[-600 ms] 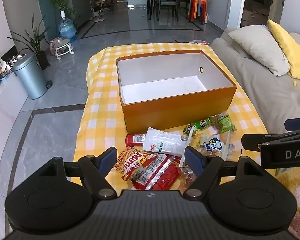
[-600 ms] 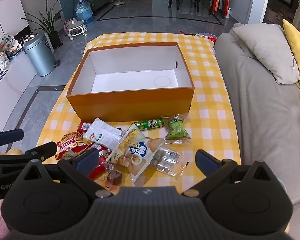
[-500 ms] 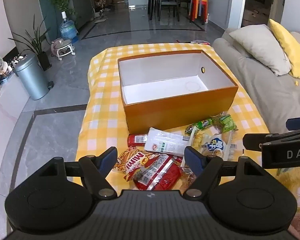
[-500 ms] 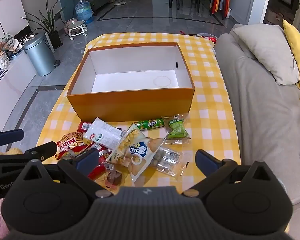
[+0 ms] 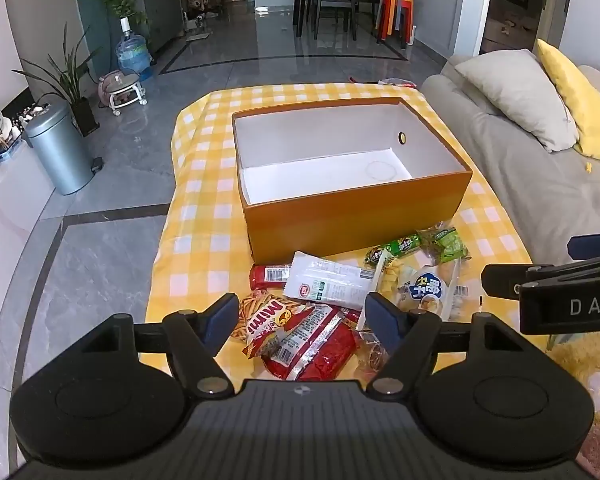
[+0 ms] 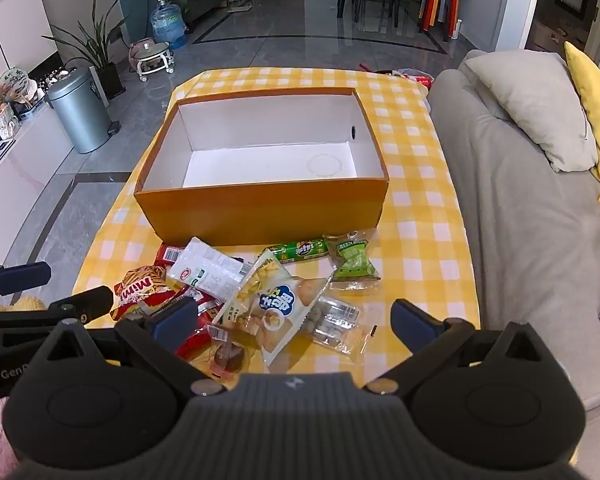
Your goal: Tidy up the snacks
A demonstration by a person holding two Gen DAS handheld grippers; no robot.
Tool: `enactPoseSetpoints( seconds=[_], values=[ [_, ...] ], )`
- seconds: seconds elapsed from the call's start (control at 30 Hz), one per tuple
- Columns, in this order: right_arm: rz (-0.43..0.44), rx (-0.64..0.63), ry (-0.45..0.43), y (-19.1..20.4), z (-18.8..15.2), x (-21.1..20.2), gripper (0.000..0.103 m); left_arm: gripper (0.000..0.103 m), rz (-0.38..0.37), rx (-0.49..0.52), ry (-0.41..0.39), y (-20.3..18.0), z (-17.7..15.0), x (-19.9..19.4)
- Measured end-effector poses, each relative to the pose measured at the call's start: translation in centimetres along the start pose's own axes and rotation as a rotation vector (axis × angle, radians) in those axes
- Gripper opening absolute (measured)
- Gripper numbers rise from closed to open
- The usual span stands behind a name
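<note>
An orange box [image 5: 356, 216] [image 6: 260, 216], white inside and with nothing in it, stands on the yellow checked table [image 5: 204, 216]. A heap of snack packets lies in front of it: a Mimi bag [image 5: 268, 320] [image 6: 138, 286], a red packet [image 5: 316, 344], a white packet [image 5: 328, 280] [image 6: 208, 268], a blue-and-white bag [image 5: 432, 292] [image 6: 276, 308], a green roll [image 6: 300, 250] and a green bag [image 6: 352, 260]. My left gripper [image 5: 302, 316] hangs open above the Mimi bag and red packet. My right gripper [image 6: 294, 322] is open above the blue-and-white bag. Neither holds anything.
A grey sofa [image 6: 540, 216] with a grey cushion [image 6: 532, 104] and a yellow one runs along the table's right side. A metal bin [image 5: 60, 152], plants and a water jug stand on the tiled floor to the left. A dining set is far behind.
The left wrist view has shifted slightly, the box and snacks sliding a little right. The right gripper has kept still. Both stay open.
</note>
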State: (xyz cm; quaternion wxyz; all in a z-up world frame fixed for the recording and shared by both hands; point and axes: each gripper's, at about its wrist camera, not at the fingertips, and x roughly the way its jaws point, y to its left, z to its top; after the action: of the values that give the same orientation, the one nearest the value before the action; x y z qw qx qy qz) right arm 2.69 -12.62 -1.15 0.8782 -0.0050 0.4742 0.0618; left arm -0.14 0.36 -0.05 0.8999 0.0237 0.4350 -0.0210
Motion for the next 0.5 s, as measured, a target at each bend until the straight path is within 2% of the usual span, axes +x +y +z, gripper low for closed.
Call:
enactPoseSetpoints(
  seconds=[0.5],
  values=[
    [-0.001, -0.001, -0.002, 0.01, -0.02, -0.12, 0.099, 0.084, 0.001, 0.002, 0.002, -0.05, -0.05, 0.08]
  ],
)
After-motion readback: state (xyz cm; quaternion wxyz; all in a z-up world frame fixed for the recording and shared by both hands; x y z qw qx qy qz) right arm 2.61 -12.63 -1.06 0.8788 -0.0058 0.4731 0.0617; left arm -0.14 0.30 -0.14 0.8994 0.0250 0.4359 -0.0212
